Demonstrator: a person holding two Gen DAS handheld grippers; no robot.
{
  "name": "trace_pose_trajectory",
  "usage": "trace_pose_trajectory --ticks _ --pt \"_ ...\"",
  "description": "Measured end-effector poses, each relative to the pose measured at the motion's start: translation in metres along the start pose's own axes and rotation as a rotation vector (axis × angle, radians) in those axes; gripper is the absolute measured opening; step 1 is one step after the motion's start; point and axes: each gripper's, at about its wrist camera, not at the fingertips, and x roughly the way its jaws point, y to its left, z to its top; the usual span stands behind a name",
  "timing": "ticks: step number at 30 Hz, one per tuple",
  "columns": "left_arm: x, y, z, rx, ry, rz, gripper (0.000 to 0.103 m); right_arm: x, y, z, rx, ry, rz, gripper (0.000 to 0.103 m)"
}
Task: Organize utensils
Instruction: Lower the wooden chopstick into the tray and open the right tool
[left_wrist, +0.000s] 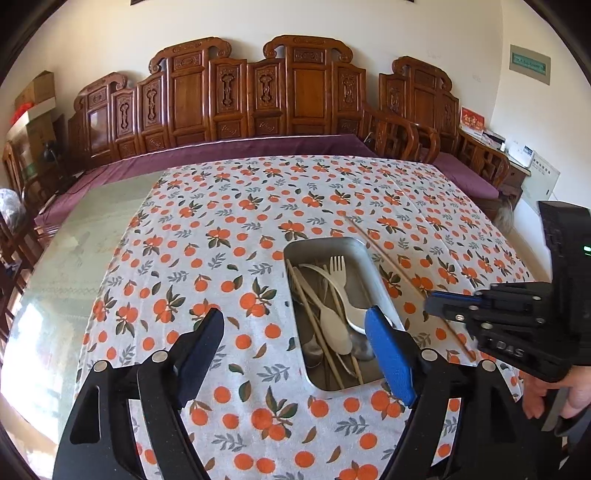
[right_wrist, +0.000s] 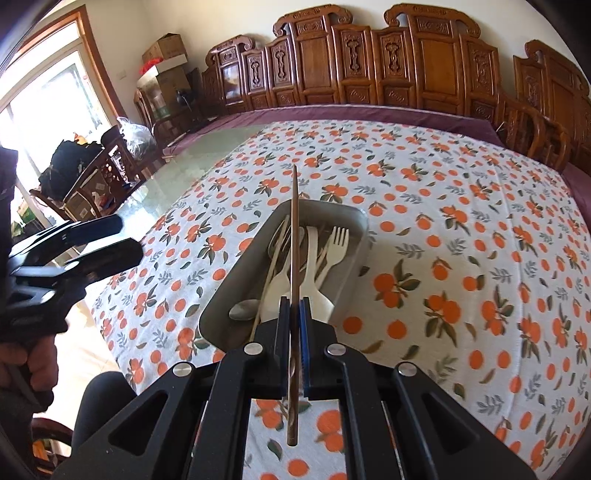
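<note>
A metal tray (left_wrist: 320, 242) (right_wrist: 356, 216) lies on the orange-print tablecloth. In it are a white fork (left_wrist: 337, 265) (right_wrist: 338, 240), white spoons (left_wrist: 334, 326), a metal spoon (right_wrist: 243, 308) and several pale chopsticks. My left gripper (left_wrist: 295, 347) (right_wrist: 129, 238) hovers open over the tray's near left edge, with nothing between its fingers. My right gripper (right_wrist: 294, 310) (left_wrist: 443, 306) is shut on a long brown chopstick (right_wrist: 294, 221) (left_wrist: 388, 258), held above the tray's near end and pointing away across it.
The tablecloth (left_wrist: 229, 229) covers most of a glass-topped table; bare glass (left_wrist: 92, 236) shows on the left. A carved wooden bench (left_wrist: 258, 92) with a purple cushion runs behind the table. A person's hand (left_wrist: 554, 398) holds the right gripper's handle.
</note>
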Motion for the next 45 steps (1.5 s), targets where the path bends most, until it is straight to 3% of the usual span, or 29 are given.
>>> trace_pose_trajectory --ticks 13,24,34,45 --pt "0.002 0.023 -0.003 -0.028 0.004 0.012 0.075 0.065 0.004 0.021 0.12 0.064 0.024 0.006" --pt "0.011 0.027 -0.005 -0.028 0.02 0.018 0.075 0.1 0.003 0.013 0.19 0.123 -0.005 0.006" --pt "0.015 0.026 -0.007 -0.03 0.03 0.017 0.075 0.098 0.017 0.005 0.116 0.126 -0.025 0.01" --pt "0.013 0.016 -0.006 -0.031 0.021 0.009 0.075 0.044 0.019 0.009 0.022 -0.018 -0.035 0.011"
